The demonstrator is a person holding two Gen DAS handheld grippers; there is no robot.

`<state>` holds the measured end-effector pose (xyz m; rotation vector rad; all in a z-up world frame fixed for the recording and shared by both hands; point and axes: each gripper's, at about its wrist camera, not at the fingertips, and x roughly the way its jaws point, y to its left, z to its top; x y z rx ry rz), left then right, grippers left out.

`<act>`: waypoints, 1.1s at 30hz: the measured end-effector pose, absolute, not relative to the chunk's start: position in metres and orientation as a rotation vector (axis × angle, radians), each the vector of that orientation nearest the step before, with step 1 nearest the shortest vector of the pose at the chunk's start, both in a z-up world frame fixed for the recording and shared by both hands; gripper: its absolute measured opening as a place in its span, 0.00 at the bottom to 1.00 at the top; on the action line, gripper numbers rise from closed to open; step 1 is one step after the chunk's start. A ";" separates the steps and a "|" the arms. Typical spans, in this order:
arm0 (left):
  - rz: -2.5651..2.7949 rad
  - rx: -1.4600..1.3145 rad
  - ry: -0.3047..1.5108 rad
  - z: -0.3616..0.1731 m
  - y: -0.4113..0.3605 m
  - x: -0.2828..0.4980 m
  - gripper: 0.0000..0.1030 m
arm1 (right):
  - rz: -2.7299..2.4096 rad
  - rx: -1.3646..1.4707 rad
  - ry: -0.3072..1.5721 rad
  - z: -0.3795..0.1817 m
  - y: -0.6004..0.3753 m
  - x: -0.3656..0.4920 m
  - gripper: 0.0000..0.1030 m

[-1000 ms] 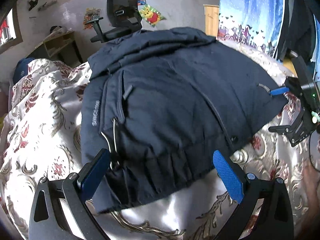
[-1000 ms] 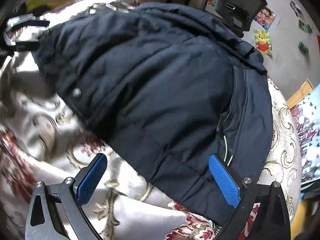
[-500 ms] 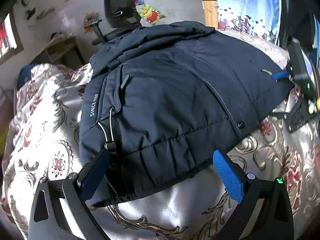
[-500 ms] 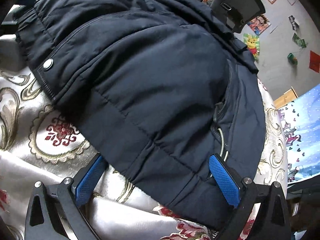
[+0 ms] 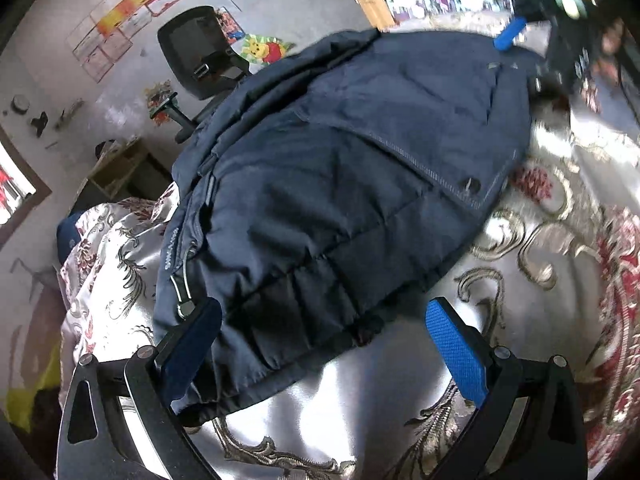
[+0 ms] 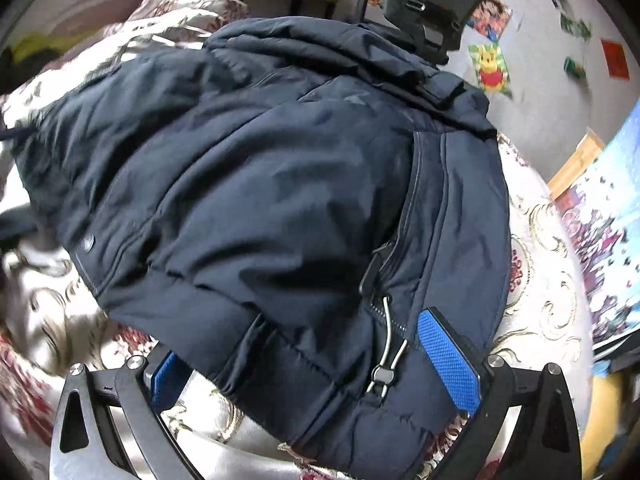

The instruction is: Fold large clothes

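A dark navy padded jacket [image 5: 340,184] lies spread on a bed with a cream and red patterned cover [image 5: 540,240]. My left gripper [image 5: 324,344] is open, its blue pads either side of the jacket's hem, the left pad over the cloth near a cord toggle [image 5: 182,308]. In the right wrist view the jacket [image 6: 260,184] fills the frame. My right gripper [image 6: 304,360] is open, straddling the hem corner by a zip and cord toggle [image 6: 384,376]; its left pad is partly hidden by the cloth. The right gripper also shows blurred in the left wrist view [image 5: 508,36] at the jacket's far corner.
A black office chair [image 5: 200,56] stands behind the bed by a wall with posters. A low wooden shelf [image 5: 120,168] is at the left. A blue patterned curtain [image 6: 600,208] hangs at the right. The bed cover [image 6: 540,300] extends around the jacket.
Both grippers have moved in closer to the jacket's hem and tilted. The right gripper's pads now straddle the hem corner. Both stay open.
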<state>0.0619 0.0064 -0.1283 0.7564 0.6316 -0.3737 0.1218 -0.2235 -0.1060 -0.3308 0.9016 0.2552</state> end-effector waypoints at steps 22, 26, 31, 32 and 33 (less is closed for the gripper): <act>-0.286 0.821 0.565 -0.103 0.001 0.085 0.33 | 0.298 -0.588 0.954 -0.146 -0.209 0.084 1.00; -0.296 0.787 0.574 -0.089 -0.003 0.100 0.28 | 0.240 -0.662 0.904 -0.149 -0.203 0.079 1.00; -0.311 0.738 0.587 -0.072 -0.008 0.107 0.24 | 0.144 -0.649 0.841 -0.138 -0.214 0.084 0.69; -0.314 0.733 0.589 -0.069 -0.009 0.107 0.23 | 0.154 -0.623 0.842 -0.134 -0.217 0.085 0.63; -0.316 0.731 0.590 -0.066 -0.010 0.108 0.22 | 0.170 -0.597 0.838 -0.130 -0.218 0.086 0.53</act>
